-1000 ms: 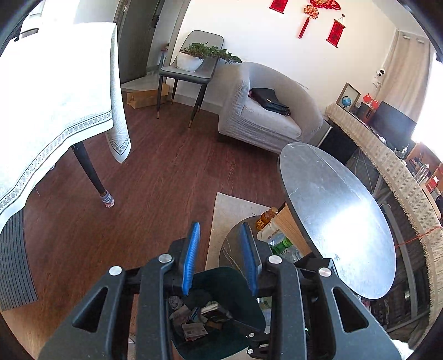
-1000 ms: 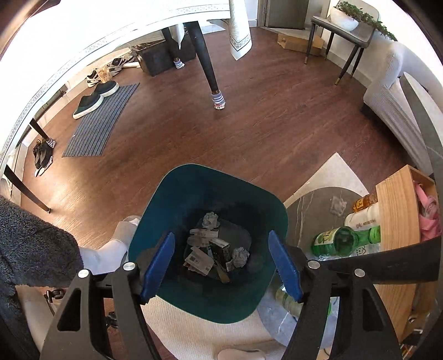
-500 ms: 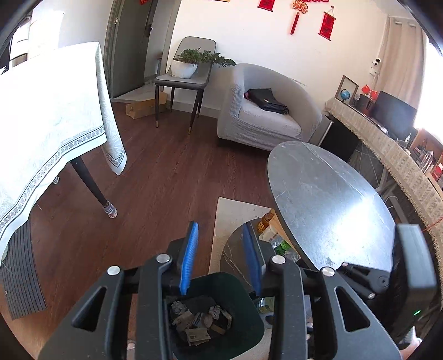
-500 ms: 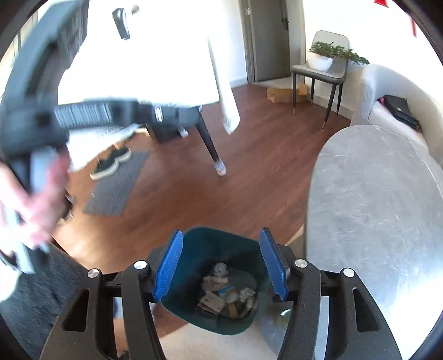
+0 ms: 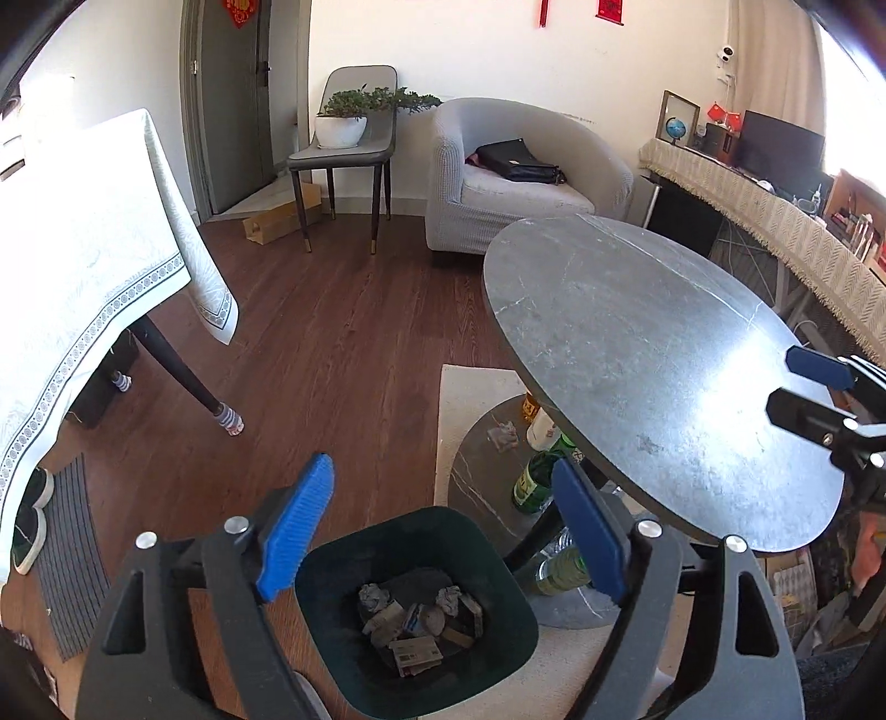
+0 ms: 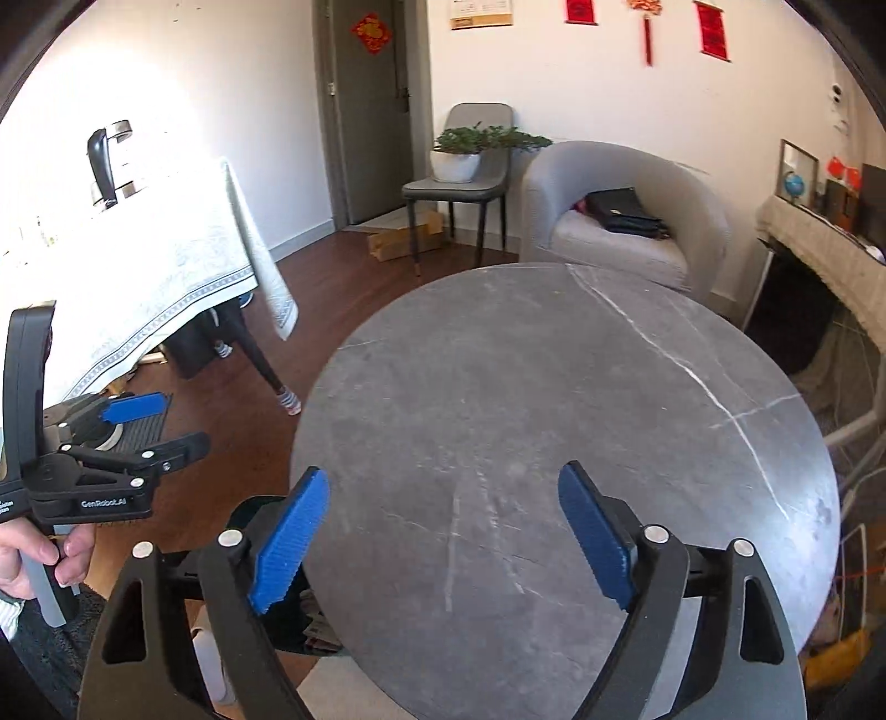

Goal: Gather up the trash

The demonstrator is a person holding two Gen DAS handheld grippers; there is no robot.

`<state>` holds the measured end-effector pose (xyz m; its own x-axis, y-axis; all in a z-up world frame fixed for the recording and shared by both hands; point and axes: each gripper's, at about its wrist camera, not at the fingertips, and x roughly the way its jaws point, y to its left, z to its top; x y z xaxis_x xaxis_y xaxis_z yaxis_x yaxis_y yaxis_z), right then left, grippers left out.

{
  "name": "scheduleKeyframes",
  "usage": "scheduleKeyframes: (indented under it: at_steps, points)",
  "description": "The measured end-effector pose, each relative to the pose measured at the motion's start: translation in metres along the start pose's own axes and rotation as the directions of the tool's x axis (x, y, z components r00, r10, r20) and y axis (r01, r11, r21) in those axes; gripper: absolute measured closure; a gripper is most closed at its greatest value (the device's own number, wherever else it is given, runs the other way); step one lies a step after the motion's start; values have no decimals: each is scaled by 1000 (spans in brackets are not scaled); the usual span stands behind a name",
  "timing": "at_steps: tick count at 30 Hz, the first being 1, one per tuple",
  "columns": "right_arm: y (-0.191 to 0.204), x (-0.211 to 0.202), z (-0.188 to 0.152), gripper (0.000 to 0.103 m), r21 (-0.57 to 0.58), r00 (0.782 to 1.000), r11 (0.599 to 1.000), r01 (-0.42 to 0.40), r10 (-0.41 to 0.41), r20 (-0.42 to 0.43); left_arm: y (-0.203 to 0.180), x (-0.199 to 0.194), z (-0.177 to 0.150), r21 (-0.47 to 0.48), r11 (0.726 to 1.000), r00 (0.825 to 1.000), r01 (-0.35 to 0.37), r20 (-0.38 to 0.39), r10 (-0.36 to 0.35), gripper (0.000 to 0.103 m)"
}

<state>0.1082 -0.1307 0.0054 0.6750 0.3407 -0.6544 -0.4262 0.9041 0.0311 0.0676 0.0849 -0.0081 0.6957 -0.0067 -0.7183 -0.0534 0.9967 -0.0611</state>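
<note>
1. Dark green plastic trash bin (image 5: pixel 415 609), squarish with rounded corners, stands on the floor just below and ahead of the left hand-held gripper (image 5: pixel 443 531). In the right wrist view only a sliver of the bin (image 6: pixel 260 515) shows, behind that view's left pad.
2. Inside the bin: crumpled grey paper balls (image 5: pixel 374 597), small flattened cartons and a printed card (image 5: pixel 418 653). The print is too small to read.
3. Left hand-held gripper: jaws wide, blue ribbed pads (image 5: pixel 296 526) far apart, nothing between them; they have just been opening.
4. Right hand-held gripper (image 6: pixel 443 537): jaws wide, empty, also just been opening. It hangs over the round grey marble-look surface (image 6: pixel 554 415), which is bare.
5. Beyond the left gripper, on the low grey shelf (image 5: pixel 476 471) under the round surface: one crumpled paper wad (image 5: pixel 504 435), green glass bottles (image 5: pixel 531 476), a white bottle (image 5: pixel 540 432), labels unreadable.
6. Readable writing: "GenRobot.AI" in white on the side of the left gripper body (image 6: pixel 105 501), seen in the right wrist view, where a hand (image 6: pixel 33 559) grips its handle.
7. Red wall hangings (image 6: pixel 711 25) above; characters not legible.
</note>
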Motion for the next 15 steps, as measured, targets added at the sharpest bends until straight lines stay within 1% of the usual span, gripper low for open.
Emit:
scheduleKeyframes:
  at_steps: [2,3,5,6,9,13,15]
  points:
    - [-13,-10,-5,8,17,1000,1000,26,-27,10,-5,-2,-5,13,1000,1000,-13,5,13,12]
    - [-18,-15,-7,5,24,999,999,41,-41,16,-8,-3,-8,19,999,999,-35,7,35,9]
    - [-23,-21,-11,4,30,998,998,53,-54,20,-12,-6,-13,27,997,997,-71,6,71,7]
    - [-26,-23,-13,4,32,998,998,55,-56,18,-13,-7,-15,26,997,998,-69,2,69,7]
    - [-28,-26,-17,4,32,999,999,42,-42,6,-16,-12,-20,1,998,998,-65,-5,65,5]
    - [-17,-32,-25,4,16,1000,1000,-12,12,1,-21,-21,-29,-8,997,997,-75,-9,75,5]
    - [-11,-35,-29,4,-5,1000,1000,-27,27,-7,-22,-24,-36,-12,997,997,-70,-16,70,5]
